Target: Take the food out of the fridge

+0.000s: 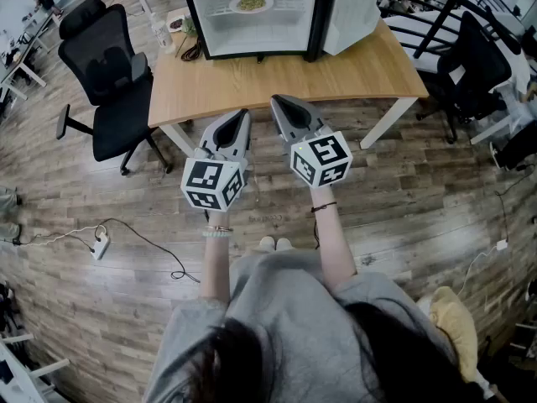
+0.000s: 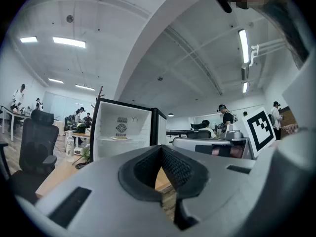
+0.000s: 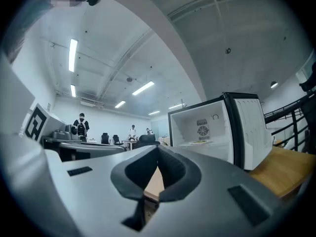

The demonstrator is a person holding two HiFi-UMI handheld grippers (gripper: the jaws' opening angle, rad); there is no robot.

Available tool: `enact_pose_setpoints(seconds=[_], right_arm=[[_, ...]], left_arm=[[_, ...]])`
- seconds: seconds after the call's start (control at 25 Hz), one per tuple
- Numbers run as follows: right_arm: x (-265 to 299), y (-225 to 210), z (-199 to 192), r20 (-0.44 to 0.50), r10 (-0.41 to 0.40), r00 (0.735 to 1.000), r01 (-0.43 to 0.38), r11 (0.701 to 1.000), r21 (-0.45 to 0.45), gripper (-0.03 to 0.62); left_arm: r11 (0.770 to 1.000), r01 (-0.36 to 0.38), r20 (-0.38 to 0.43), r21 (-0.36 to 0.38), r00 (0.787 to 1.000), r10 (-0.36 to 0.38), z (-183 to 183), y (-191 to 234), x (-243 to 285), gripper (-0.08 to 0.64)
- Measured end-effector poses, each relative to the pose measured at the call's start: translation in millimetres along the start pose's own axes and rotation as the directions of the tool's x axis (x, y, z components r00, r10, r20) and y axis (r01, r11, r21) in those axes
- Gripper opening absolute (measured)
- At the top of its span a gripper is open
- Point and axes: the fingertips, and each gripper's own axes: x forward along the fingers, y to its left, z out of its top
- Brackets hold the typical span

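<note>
Head view steeply down; gripper views level; all share fridge (image 1: pixel 285 25).

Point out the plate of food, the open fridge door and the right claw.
plate of food (image 1: pixel 251 4), head view, middle of the plate on the fridge shelf.
fridge door (image 1: pixel 352 11), head view, its white inner face.
right claw (image 1: pixel 279 103), head view, at its closed tips.

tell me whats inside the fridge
The open fridge holds a plate of food on its shelf, below a round vent on the back wall. The shelf covers part of the space beneath it, so that part cannot be checked.
</note>
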Motion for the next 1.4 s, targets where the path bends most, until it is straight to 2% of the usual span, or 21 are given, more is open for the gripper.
enact_pose_setpoints(seconds=[0.4,0.68,1.04,1.4], right_arm=[[-2,-2,-5,-0.016,0.019,1.000,-0.018,0.999,0.026,0.009],[-2,-8,-2,0.006,0.041,0.999,-0.041,0.998,0.057,0.009],[16,-15,-1,0.020,0.066,0.998,-0.067,0.995,0.073,0.009],[57,-43,-6,0.029,0.042,0.999,-0.045,0.996,0.083,0.009]], left_arm=[[1.000,-0.020,-0.004,-0.008,1.000,0.020,-4,-3,2,0.008],[0.999,-0.047,-0.001,-0.009,0.999,0.047,-7,-6,4,0.008],[0.997,-0.079,0.005,0.006,0.997,0.079,0,8,15,0.008],[0.999,-0.033,0.012,0.035,0.999,0.033,0,36,52,0.008]])
